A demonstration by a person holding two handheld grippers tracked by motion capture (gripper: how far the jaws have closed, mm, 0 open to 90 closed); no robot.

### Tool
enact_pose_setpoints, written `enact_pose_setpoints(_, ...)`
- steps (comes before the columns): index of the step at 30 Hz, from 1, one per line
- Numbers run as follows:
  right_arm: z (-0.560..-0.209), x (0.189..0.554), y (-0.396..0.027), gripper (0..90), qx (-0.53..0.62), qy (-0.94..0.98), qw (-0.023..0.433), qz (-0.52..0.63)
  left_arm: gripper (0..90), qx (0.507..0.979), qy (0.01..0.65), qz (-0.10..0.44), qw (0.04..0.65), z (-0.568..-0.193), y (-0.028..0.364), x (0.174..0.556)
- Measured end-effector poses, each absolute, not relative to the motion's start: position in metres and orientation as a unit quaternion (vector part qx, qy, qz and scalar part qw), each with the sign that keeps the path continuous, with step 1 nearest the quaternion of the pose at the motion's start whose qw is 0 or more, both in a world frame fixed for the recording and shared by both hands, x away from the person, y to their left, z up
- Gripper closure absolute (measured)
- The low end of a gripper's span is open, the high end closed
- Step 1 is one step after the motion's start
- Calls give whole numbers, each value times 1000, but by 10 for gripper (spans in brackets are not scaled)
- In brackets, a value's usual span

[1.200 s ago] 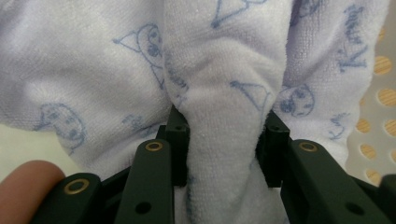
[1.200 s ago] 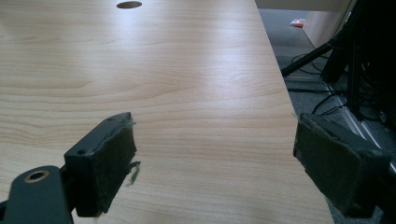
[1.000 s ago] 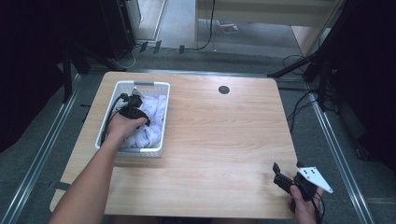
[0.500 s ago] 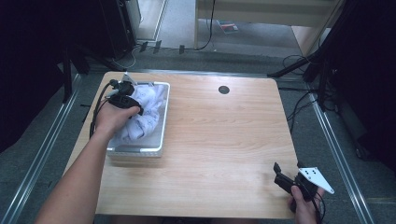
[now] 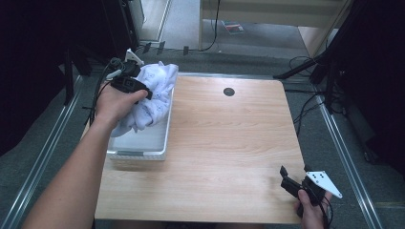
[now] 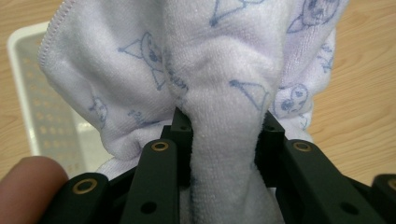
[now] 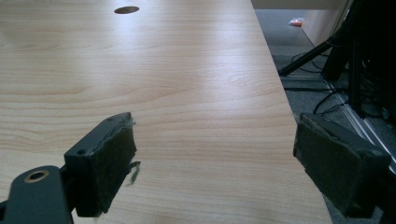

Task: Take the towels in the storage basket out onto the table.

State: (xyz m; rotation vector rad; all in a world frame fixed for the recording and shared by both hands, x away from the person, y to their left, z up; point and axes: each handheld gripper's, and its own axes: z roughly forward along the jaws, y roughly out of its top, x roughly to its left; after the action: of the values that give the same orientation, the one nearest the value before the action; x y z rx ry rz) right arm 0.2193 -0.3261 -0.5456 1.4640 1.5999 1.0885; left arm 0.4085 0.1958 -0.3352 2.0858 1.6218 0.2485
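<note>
The left tool [image 5: 143,91] has lifted the towel [image 5: 152,93] up out of the basket [image 5: 141,153], toward its far-left corner.

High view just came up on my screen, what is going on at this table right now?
A person is working with a gripper in each hand. The left gripper is shut on a white towel with a pale blue print, holding it bunched above the far end of the white basket at the table's left side; part of the towel hangs down into the basket. The right gripper sits open at the table's near right corner, holding nothing.
</note>
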Motion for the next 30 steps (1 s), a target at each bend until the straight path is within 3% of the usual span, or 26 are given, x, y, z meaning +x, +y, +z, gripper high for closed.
enact_pose_setpoints(13,-546,219,-326,134,563,619,352,419,692,780,567,88,251,-333,140,411)
enact_pose_setpoints(30,-546,219,-325,134,564,620,350,418,689,806,529,50,262,-365,51,421)
